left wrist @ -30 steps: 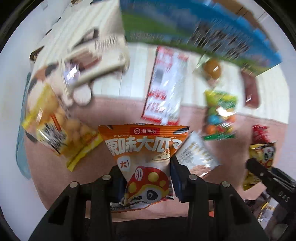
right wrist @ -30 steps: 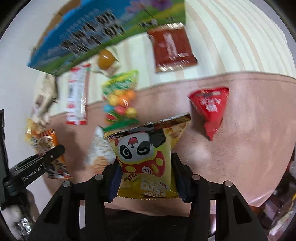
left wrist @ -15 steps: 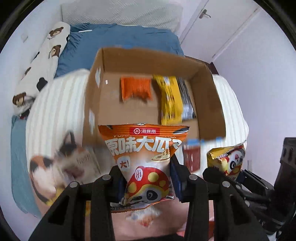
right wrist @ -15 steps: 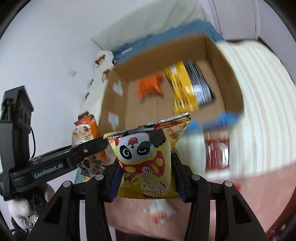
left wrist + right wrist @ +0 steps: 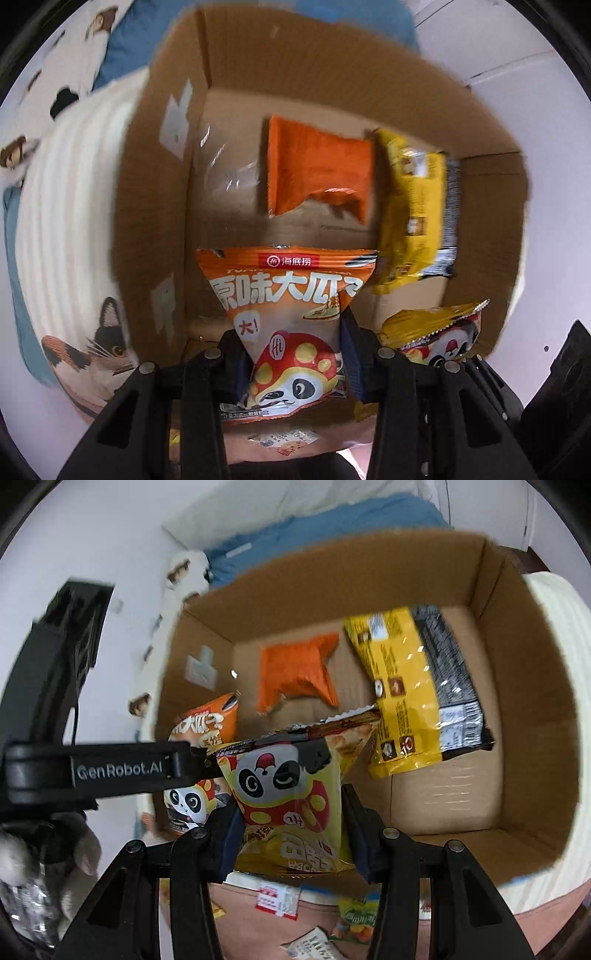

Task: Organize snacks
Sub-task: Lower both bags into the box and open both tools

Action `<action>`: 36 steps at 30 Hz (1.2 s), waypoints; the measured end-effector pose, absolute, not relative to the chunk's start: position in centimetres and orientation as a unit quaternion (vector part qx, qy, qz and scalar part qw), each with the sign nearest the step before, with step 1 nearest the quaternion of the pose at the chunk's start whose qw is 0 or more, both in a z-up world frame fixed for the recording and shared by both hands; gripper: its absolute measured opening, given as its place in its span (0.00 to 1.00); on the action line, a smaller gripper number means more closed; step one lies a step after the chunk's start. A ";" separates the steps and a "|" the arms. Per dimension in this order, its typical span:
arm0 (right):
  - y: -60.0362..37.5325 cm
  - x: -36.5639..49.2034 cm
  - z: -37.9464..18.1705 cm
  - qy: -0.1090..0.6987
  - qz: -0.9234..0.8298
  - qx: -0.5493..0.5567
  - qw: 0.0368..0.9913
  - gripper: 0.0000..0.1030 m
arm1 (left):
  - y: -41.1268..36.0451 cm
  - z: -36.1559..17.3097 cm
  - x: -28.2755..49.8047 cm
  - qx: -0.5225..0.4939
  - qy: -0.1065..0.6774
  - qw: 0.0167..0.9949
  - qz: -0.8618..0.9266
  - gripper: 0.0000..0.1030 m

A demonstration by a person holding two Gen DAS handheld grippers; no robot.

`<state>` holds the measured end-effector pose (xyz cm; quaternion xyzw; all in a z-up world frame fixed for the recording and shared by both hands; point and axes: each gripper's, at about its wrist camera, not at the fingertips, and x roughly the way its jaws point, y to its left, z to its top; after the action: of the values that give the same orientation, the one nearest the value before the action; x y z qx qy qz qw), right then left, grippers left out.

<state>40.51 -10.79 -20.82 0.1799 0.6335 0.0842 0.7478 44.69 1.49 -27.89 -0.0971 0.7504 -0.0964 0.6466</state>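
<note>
Snacks, two packets in transit. Orange packet (image 5: pixel 291 325): pinched at its lower half by the left gripper (image 5: pixel 293 363), jaws closed to the bag's width, held above the near-left part of the cardboard box (image 5: pixel 155 206). Yellow panda packet (image 5: pixel 291 801): clamped likewise by the right gripper (image 5: pixel 291 840), poised over the box's near edge, just right of the orange one.

Already in the box: an orange pouch (image 5: pixel 295 672) at the far wall, a yellow bag (image 5: pixel 402 698) and a dark bag (image 5: pixel 454 686) to the right.

Hazards, as judged: the grippers sit close together, so the two may collide or the bags snag on release; a packet let go too near could catch the box rim and fall outside among loose snacks (image 5: pixel 277 901).

Pose: both grippers point forward and down into the box, side by side.
</note>
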 end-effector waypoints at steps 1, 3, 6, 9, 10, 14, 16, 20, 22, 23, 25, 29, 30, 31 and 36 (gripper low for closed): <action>-10.7 40.6 -21.6 0.639 0.081 0.176 0.744 0.50 | 1.4 -28.4 44.8 -0.096 0.753 0.644 -0.095 0.37; -10.7 40.9 -22.9 0.649 0.081 0.175 0.736 0.50 | 1.3 -29.6 44.9 -0.083 0.761 0.638 -0.090 0.37; -10.7 41.3 -24.2 0.661 0.081 0.171 0.727 0.50 | 1.0 -30.7 44.7 -0.071 0.769 0.628 -0.093 0.38; -10.7 41.7 -25.4 0.671 0.090 0.178 0.714 0.50 | 0.8 -31.6 44.5 -0.060 0.779 0.618 -0.092 0.38; -10.7 41.7 -25.8 0.676 0.092 0.180 0.709 0.51 | 0.8 -31.8 44.4 -0.058 0.782 0.613 -0.092 0.38; -10.4 42.6 -27.1 0.700 0.090 0.164 0.689 0.83 | 0.2 -31.6 44.3 -0.023 0.779 0.619 -0.093 0.43; -10.3 42.8 -27.3 0.701 0.090 0.158 0.690 0.90 | -0.1 -31.1 44.4 -0.014 0.774 0.625 -0.096 0.62; -10.5 43.1 -26.8 0.700 0.079 0.146 0.695 0.90 | 0.1 -30.1 44.4 -0.021 0.769 0.632 -0.095 0.76; -11.3 43.1 -26.4 0.699 0.069 0.146 0.697 0.90 | 0.3 -29.5 44.3 -0.015 0.763 0.640 -0.090 0.76; -11.7 43.1 -26.2 0.698 0.061 0.143 0.699 0.90 | 0.5 -29.0 44.2 -0.017 0.756 0.648 -0.088 0.76; -12.4 43.1 -25.7 0.692 0.048 0.137 0.708 0.90 | 0.7 -28.0 43.8 -0.020 0.750 0.655 -0.087 0.81; -14.0 42.8 -24.0 0.678 0.027 0.132 0.723 0.92 | 0.2 -25.7 43.1 -0.023 0.738 0.666 -0.105 0.82; -14.1 42.7 -23.5 0.674 0.024 0.128 0.727 0.92 | 0.2 -25.0 42.8 -0.025 0.732 0.671 -0.111 0.82; -14.2 42.4 -22.9 0.669 0.023 0.125 0.733 0.92 | 0.4 -24.2 42.3 -0.025 0.725 0.679 -0.113 0.82; -14.8 40.4 -20.7 0.636 0.007 0.105 0.764 0.92 | 0.6 -19.6 39.6 0.012 0.650 0.755 -0.085 0.83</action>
<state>40.43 -14.81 -20.69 0.1049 0.6364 0.0070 0.7642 39.62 0.61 -19.56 0.0119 0.6500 -0.0848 0.7551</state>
